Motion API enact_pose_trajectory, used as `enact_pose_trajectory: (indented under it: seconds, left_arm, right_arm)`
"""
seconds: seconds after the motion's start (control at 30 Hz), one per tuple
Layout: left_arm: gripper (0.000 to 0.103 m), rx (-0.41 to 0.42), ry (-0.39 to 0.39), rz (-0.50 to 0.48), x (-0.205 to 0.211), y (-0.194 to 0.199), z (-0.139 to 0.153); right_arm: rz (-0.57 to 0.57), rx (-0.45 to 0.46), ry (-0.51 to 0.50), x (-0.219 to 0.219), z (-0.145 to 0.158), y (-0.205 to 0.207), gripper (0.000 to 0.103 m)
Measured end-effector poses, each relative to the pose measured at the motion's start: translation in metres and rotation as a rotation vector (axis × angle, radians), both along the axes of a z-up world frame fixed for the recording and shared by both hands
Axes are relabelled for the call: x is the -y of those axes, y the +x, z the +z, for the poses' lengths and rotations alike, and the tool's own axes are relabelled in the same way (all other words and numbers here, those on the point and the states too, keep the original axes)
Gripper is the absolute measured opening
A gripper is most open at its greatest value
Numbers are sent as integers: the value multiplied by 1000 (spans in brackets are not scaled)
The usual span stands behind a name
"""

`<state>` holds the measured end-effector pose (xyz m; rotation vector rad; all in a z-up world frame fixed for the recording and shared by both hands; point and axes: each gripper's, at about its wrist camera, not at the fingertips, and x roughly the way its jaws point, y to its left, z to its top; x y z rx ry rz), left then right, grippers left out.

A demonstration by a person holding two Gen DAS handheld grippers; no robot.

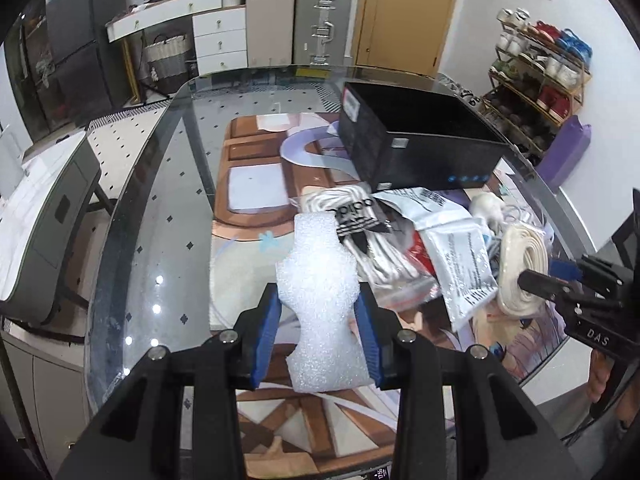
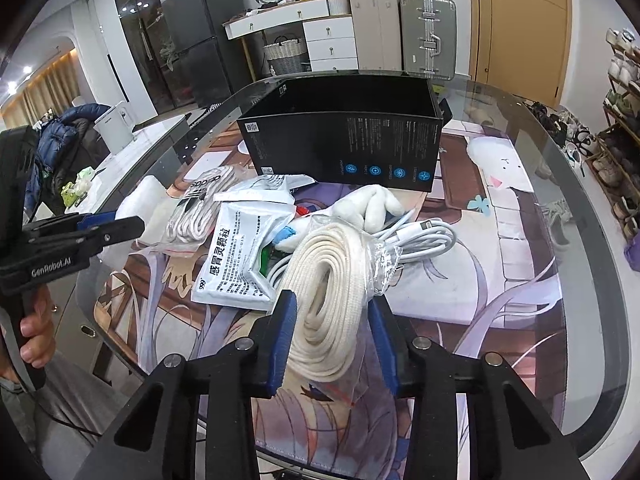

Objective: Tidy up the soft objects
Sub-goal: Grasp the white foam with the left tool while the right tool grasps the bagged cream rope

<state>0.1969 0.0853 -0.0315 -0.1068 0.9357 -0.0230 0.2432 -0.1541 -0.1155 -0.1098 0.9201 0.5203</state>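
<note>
Left tongs (image 1: pixel 318 340) clamped on white foam piece (image 1: pixel 320 288), held above near table (image 1: pixel 160 208) edge; light, squashy, waist already pinched. Right tongs (image 2: pixel 332 340) around bagged cream strap coil (image 2: pixel 324 280), pads touching bag (grip firmness unclear); film slippery, so take coil body. Black box (image 2: pixel 340 148) open, far centre.

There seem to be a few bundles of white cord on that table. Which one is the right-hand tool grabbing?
The flat cream strap coil in a clear bag, between the right gripper fingers. The Adidas-bagged laces and the loose white cable lie untouched.
</note>
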Motion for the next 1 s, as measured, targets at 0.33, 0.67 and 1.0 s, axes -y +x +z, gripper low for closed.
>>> enact_pose_trajectory:
  seconds: [0.33,0.67,1.0]
  left_arm:
    - [36,16,20,-55,25,-17,-2]
    - [36,2,39,-62,34,-16,-8]
    - [36,16,40,-67,36,-18,-7]
  right_arm:
    - [-39,50,7,-5,5,-3,78]
    - [10,38,-89,-21,-11,-4,58]
    - [59,40,-79,-19,-7,-7,31]
